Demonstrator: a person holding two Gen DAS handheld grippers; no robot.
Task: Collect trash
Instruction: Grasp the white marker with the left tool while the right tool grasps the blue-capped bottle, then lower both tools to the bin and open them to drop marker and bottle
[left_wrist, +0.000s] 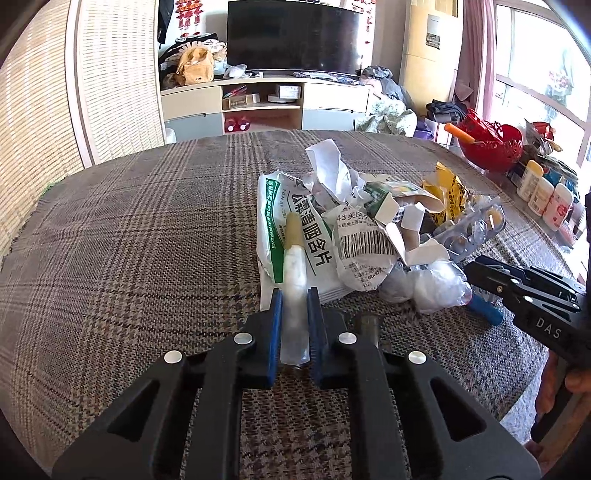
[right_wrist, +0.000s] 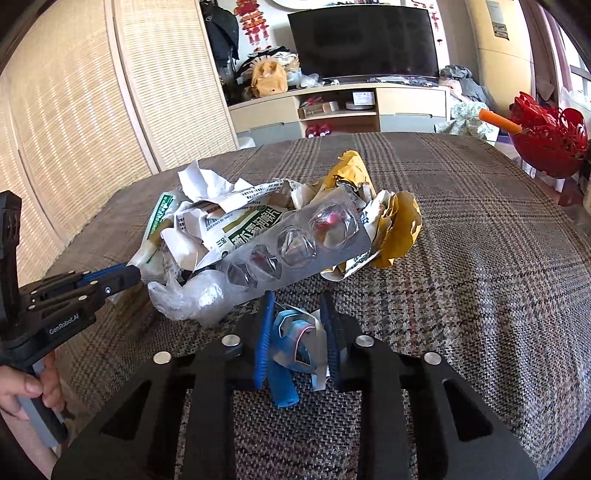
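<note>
While both grippers sit low over the plaid table (left_wrist: 129, 236), each already has a piece of trash between its fingers. Left gripper (left_wrist: 294, 295): fingers pinching a clear tube (left_wrist: 293, 280) with a tan tip; the tube runs straight out along the fingers, its far end lying on a white-and-green packet (left_wrist: 291, 229) at the near-left edge of the trash pile (left_wrist: 373, 221). Right gripper (right_wrist: 297, 302): fingers closed on a crumpled blue-and-white wrapper (right_wrist: 295, 343), which sits fully between the blue pads, just short of the pile, with a blue tube-shaped end sticking back toward the camera. In the right wrist view a clear blister pack (right_wrist: 295, 251) lies diagonally across the pile just beyond the right fingertips, with clear plastic film (right_wrist: 192, 295) at its near-left end and yellow paper (right_wrist: 399, 229) at its far side. Pile sits mid-table; both grippers are at its near edge, left one on the left, right one on the right, close together. A red basket (right_wrist: 550, 144) stands at the far right of the table, well apart from the pile. A hand (right_wrist: 22, 391) holds the left gripper's handle.
</note>
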